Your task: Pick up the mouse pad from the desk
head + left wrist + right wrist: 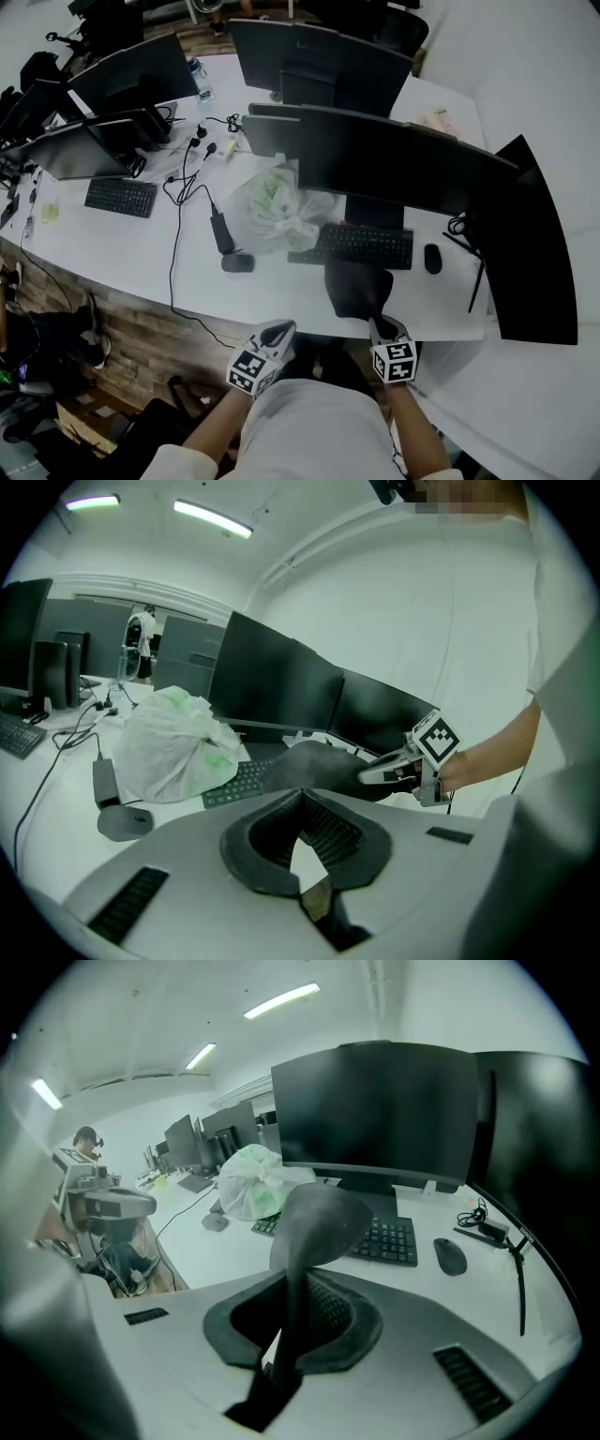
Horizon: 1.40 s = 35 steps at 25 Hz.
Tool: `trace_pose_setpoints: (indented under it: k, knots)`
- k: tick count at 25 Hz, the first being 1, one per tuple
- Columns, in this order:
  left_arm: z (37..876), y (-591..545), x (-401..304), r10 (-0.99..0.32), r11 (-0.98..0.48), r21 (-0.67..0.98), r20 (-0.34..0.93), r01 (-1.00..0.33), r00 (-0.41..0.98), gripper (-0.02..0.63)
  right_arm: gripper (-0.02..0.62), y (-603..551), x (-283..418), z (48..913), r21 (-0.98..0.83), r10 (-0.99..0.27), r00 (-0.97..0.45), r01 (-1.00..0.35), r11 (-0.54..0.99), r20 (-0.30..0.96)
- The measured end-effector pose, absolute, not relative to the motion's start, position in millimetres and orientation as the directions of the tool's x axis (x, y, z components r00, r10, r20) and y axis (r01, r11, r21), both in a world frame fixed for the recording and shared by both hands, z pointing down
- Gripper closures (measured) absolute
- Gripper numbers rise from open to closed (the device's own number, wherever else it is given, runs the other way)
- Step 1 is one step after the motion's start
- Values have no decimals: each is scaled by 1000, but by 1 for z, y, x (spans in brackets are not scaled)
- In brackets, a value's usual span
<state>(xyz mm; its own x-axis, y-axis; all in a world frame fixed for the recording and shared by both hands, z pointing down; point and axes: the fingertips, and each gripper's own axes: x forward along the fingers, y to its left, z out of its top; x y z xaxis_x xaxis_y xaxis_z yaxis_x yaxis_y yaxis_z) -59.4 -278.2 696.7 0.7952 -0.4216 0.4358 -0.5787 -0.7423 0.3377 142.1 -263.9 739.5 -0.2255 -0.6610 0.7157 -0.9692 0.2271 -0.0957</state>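
Observation:
The black mouse pad [356, 286] hangs limp above the front edge of the white desk [131, 253], just in front of a black keyboard [361, 246]. My right gripper [380, 323] is shut on its near edge. In the right gripper view the mouse pad [319, 1218] rises out of the jaws of the right gripper [300, 1283] and droops forward. My left gripper [281, 330] is off the desk's front edge, to the left of the pad, shut with nothing in it. The left gripper view shows the left gripper [300, 799], the pad [309, 766] and the right gripper [389, 771] gripping it.
A black mouse [432, 258] lies right of the keyboard. A tied white plastic bag [272, 211], a grey mouse [237, 262] and a power adapter [223, 232] with cables sit to the left. Dark monitors [394, 159] stand behind. Another keyboard [120, 197] is far left.

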Motion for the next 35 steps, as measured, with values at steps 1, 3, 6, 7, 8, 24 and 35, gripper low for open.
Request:
trace_pose_setpoints:
  k: [1,3,6,7,8,24,35]
  knots:
    - [692,-278,-58,-426,-747,331,429,-577,797,591,552,-264,145,732,-91,-672,-222,-970,224,706]
    - [683,-279,-54,-433,-753,320,417,-575,799,591,552,-265,151,718,-83,-695,-215,-972,219,686]
    - [671,-277,-47,-452,-752,309,400,-582,797,591,552,-261,163,697,-80,-722,-207,-975,207,661]
    - [667,-277,-45,-460,-751,306,393,-585,796,591,552,-260,168,690,-82,-730,-205,-976,200,652]
    - [664,-276,-41,-468,-750,304,386,-588,795,591,551,-258,172,683,-87,-739,-203,-977,193,642]
    - [609,-197,9,-583,-643,392,307,-658,753,591,551,-170,214,594,-189,-788,-327,-945,267,521]
    - [577,-130,10,-621,-636,322,327,-702,713,591,551,-117,239,554,-176,-810,-355,-935,309,467]
